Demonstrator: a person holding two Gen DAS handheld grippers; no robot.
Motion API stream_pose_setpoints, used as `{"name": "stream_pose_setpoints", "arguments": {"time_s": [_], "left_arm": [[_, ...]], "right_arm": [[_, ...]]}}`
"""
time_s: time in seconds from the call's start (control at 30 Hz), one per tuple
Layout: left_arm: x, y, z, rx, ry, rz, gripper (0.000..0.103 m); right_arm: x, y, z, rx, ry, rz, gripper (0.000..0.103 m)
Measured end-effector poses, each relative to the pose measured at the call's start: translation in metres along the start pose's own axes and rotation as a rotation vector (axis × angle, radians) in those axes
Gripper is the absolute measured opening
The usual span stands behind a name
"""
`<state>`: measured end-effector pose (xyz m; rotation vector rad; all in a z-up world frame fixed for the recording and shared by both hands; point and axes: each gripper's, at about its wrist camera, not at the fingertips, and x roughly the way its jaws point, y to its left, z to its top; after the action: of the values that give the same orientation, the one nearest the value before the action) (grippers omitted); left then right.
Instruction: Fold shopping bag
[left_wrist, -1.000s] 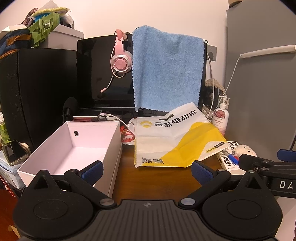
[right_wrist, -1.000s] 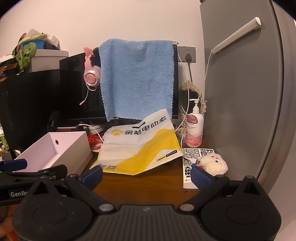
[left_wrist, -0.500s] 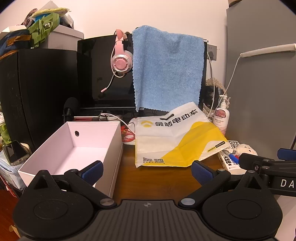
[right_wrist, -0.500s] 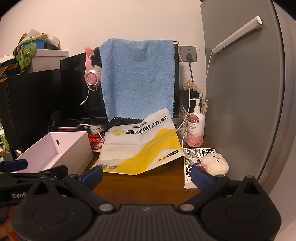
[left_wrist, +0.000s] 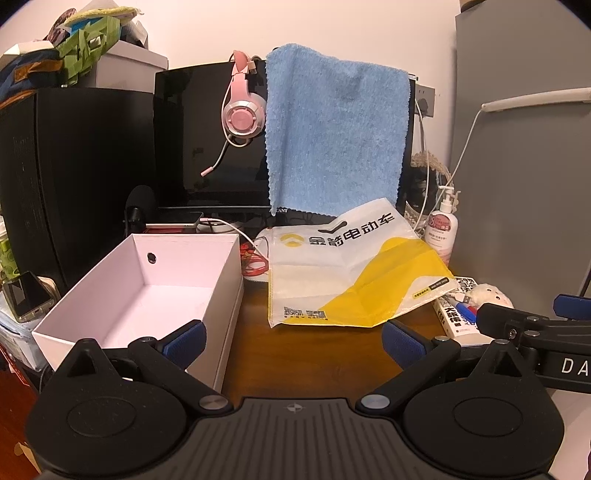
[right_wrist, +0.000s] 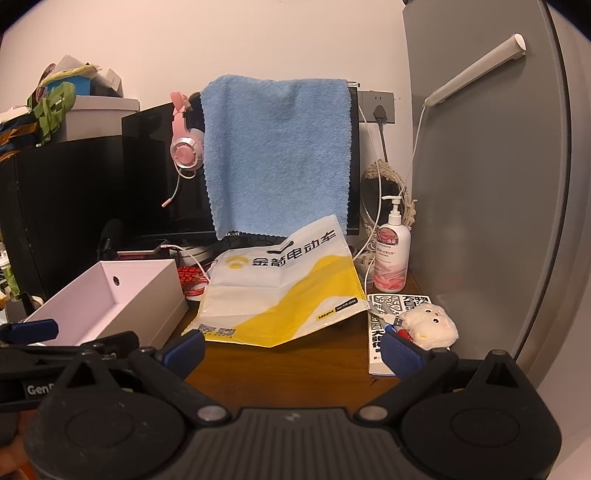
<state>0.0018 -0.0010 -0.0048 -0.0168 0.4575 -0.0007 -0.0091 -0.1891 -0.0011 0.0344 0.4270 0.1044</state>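
Observation:
A white and yellow shopping bag (left_wrist: 343, 273) (right_wrist: 284, 291) with black lettering lies creased on the brown desk, its far end propped up against the monitor base. My left gripper (left_wrist: 293, 341) hovers open just short of the bag's near edge, nothing between its blue pads. My right gripper (right_wrist: 293, 349) is open too, also just short of the bag's near edge. Each gripper shows at the edge of the other's view.
An open white box (left_wrist: 147, 280) (right_wrist: 107, 299) sits left of the bag. Behind stand a black monitor (left_wrist: 207, 133) with a blue towel (left_wrist: 332, 140) and pink headset (left_wrist: 242, 114). A pump bottle (right_wrist: 392, 254), book (right_wrist: 380, 325) and plush toy (right_wrist: 428, 325) lie right, by a grey panel (right_wrist: 480, 184).
Both grippers have crept slightly forward toward the bag; the bag itself has not moved.

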Motion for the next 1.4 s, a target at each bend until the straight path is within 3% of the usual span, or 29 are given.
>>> {"name": "stream_pose_setpoints", "arguments": {"time_s": [0.77,1.0,1.23,1.3,1.4], "left_arm": [[0.004,0.002,-0.004,-0.005,0.005,-0.002,0.102],[0.004,0.005,-0.008,-0.026,-0.037,-0.01,0.102],[0.014,-0.001,-0.02,0.027,-0.066,0.036,0.102],[0.019,-0.005,-0.022,0.062,-0.063,0.055,0.102],[0.025,-0.007,-0.025,0.104,-0.043,0.015,0.102]], "right_arm": [[0.005,-0.002,0.003,-0.006,0.015,0.011,0.102],[0.006,-0.002,0.001,-0.019,0.011,0.024,0.102],[0.019,-0.013,-0.008,-0.012,-0.045,-0.012,0.103],[0.023,-0.021,-0.015,0.011,-0.065,0.017,0.103],[0.03,-0.034,-0.025,0.045,-0.094,0.062,0.103]]}}
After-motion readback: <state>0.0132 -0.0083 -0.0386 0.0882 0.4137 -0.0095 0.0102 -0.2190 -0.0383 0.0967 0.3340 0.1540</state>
